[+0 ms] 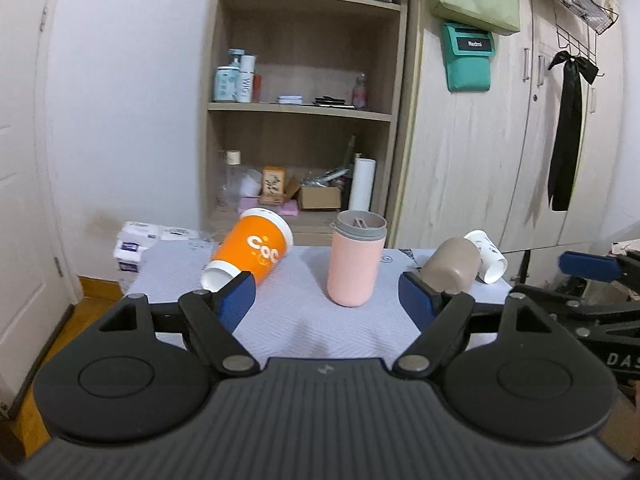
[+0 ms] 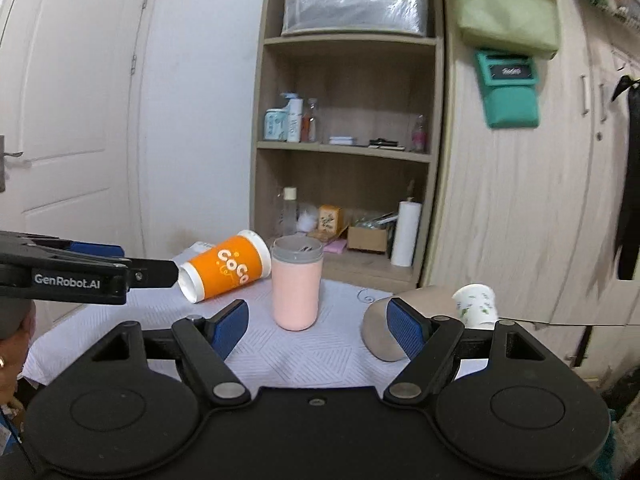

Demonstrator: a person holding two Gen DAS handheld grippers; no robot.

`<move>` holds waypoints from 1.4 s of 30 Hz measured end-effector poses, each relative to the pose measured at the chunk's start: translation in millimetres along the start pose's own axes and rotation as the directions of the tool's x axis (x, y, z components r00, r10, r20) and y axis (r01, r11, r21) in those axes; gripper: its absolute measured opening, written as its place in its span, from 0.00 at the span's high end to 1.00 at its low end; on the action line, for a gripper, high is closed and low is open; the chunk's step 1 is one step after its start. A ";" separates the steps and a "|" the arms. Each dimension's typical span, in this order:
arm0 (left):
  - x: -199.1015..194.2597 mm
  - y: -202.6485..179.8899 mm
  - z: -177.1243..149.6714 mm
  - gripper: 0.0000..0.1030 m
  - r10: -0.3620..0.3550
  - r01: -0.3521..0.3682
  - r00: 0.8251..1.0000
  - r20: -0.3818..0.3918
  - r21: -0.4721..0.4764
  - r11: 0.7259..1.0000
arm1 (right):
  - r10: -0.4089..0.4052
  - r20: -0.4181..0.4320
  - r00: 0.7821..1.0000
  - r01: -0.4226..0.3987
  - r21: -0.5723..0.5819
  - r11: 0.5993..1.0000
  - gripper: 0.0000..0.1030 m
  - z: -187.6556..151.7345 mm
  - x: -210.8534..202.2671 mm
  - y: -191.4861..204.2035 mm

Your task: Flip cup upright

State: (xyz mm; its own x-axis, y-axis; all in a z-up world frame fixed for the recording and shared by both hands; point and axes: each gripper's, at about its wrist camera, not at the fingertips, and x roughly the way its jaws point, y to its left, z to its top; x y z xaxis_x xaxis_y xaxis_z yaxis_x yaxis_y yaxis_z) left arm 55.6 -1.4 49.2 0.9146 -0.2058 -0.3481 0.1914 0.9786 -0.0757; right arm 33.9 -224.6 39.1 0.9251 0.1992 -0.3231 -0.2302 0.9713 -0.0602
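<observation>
An orange paper cup [image 1: 252, 250] lies tilted on its side at the table's far left; it also shows in the right wrist view [image 2: 226, 266]. A pink cup with a grey rim [image 1: 354, 264] stands upright in the middle, also in the right wrist view [image 2: 296, 286]. A taupe cup [image 1: 454, 264] lies on its side at the right, with a white floral paper cup [image 1: 486, 256] behind it. My left gripper [image 1: 328, 294] is open and empty, in front of the pink cup. My right gripper [image 2: 318, 324] is open and empty, its right finger beside the taupe cup [image 2: 380, 332].
The table has a pale patterned cloth [image 1: 312, 328]. A wooden shelf unit [image 1: 304, 120] with bottles and boxes stands behind it. A wardrobe [image 1: 500, 140] is at the right and a white door [image 2: 72, 120] at the left. Tissue packs [image 1: 136, 244] lie by the wall.
</observation>
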 end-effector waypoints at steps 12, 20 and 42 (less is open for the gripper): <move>-32.3 -8.2 -2.6 0.10 0.020 -0.021 0.999 0.033 0.015 1.000 | -0.097 -0.043 0.994 0.099 0.043 0.994 0.17 -2.3 -17.1 0.1; -29.9 -11.3 -6.4 0.00 0.051 -0.052 0.999 0.012 0.032 0.998 | -0.151 -0.019 0.988 0.152 0.066 0.986 0.00 -5.0 -19.3 5.7; -25.2 -5.1 -16.6 0.00 0.138 -0.136 0.988 -0.069 0.039 0.990 | -0.208 -0.053 0.977 0.213 0.104 0.971 0.00 -9.9 -22.0 2.6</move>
State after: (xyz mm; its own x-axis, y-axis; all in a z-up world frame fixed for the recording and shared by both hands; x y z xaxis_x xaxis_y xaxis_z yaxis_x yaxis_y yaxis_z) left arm 25.7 -1.3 42.9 0.9053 -0.0681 -0.4193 0.0791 0.9968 0.0090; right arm 9.9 -227.8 36.7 0.9356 -0.0148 -0.3528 0.0050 0.9996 -0.0286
